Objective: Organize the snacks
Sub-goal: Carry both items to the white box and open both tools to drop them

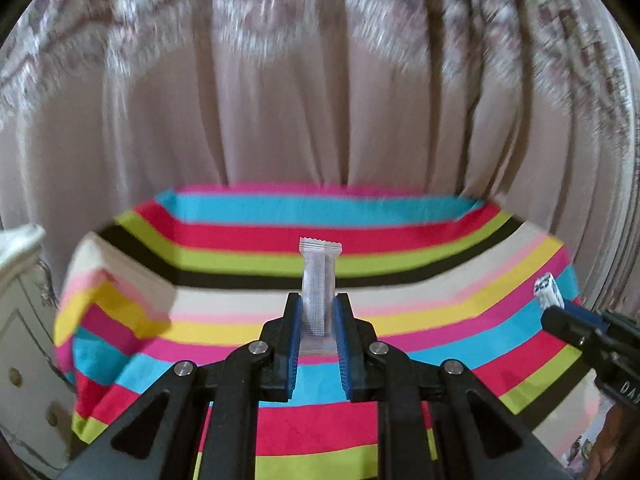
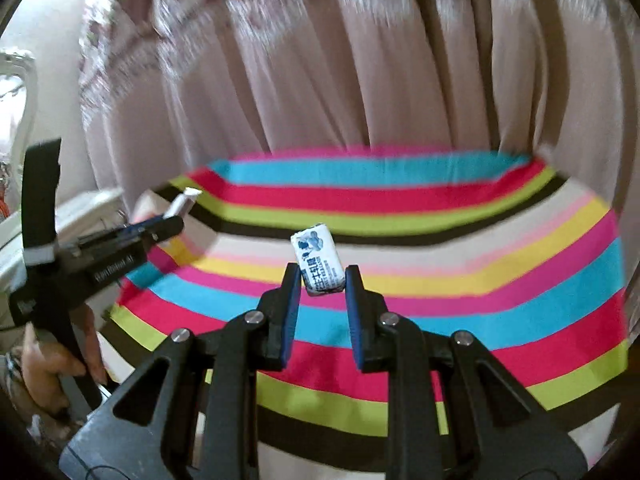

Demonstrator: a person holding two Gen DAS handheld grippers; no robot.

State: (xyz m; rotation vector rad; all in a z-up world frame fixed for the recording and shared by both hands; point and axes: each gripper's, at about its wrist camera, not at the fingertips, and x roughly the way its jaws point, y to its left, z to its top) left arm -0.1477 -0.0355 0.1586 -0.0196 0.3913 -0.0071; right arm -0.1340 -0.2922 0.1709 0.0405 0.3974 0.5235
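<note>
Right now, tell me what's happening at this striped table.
A person holds a tool in each hand above the striped tablecloth. The left tool is shut on a clear snack packet, held upright. The right tool grips a small white-and-blue candy. No container shows in either view.

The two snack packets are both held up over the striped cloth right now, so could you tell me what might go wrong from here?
1. The right gripper pinches only the lower end of the blue-and-white candy packet, which sits tilted; it could twist out and fall.
2. The left gripper squeezes the clear wrapped bar mid-length; the contents may crack.
3. The striped tablecloth lies uneven, so a dropped packet could slide off.
</note>
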